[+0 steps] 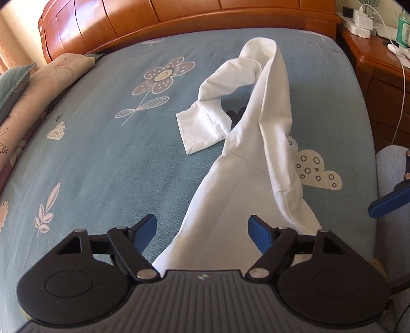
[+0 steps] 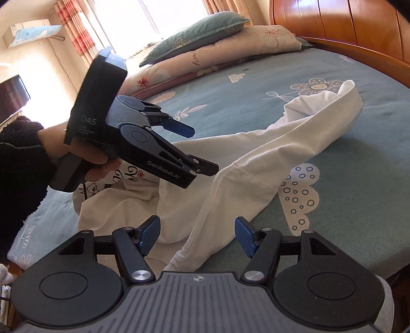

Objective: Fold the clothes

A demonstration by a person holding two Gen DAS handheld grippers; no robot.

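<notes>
White cotton garment [image 1: 256, 153] rumpled on blue bedsheet [image 1: 102, 153]; left tool [image 1: 202, 228], right tool [image 2: 197, 234] released.

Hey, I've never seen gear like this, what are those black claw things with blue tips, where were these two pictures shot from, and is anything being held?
They are hand-held grippers, one in each of a person's hands, each carrying a camera that looks along its fingers. One picture is from the left gripper, the other from the right gripper, which also sees the left one in the person's hand. On the blue flowered bed lies a crumpled white garment, with pillows by the wooden headboard. Both grippers are open over the cloth; neither holds anything.
</notes>
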